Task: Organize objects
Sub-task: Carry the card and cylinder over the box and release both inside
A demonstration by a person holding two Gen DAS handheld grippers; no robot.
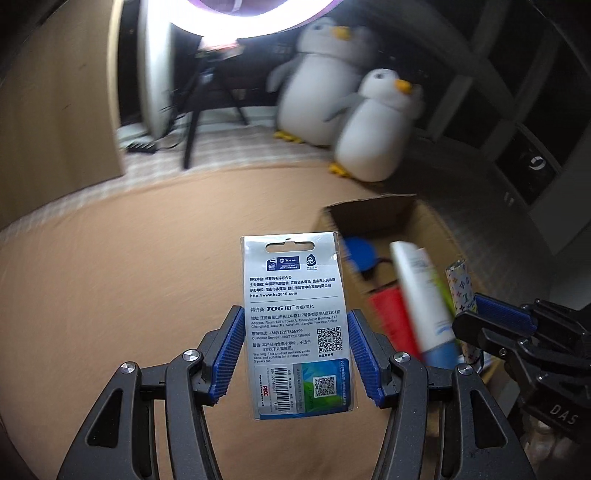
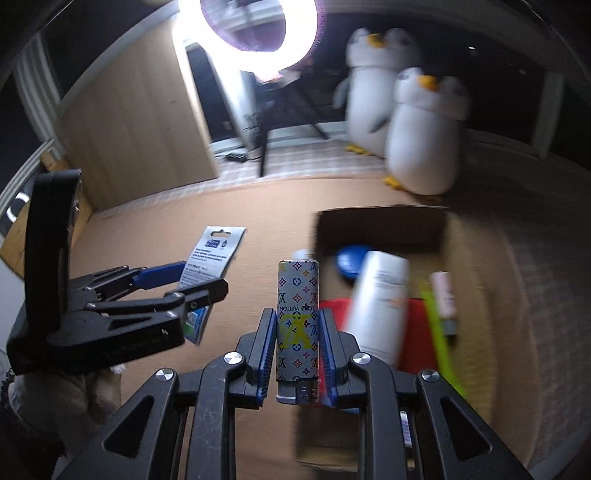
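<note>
My left gripper (image 1: 295,325) is shut on a flat silver printed packet (image 1: 295,317), held upright above the tan surface; it also shows in the right wrist view (image 2: 214,254). My right gripper (image 2: 298,321) is shut on a white lighter with a coloured monogram pattern (image 2: 297,314), held upright; the lighter also shows in the left wrist view (image 1: 460,284). An open cardboard box (image 2: 380,221) lies ahead to the right. It holds a white tube (image 2: 380,299), a blue round lid (image 2: 351,262), a red item (image 2: 417,325) and a pink-capped item (image 2: 443,291).
Two white plush penguins (image 2: 424,133) stand behind the box. A ring light on a tripod (image 2: 258,33) stands at the back, beside a wooden panel (image 2: 136,122). A dark shelf unit (image 1: 517,110) is at the right.
</note>
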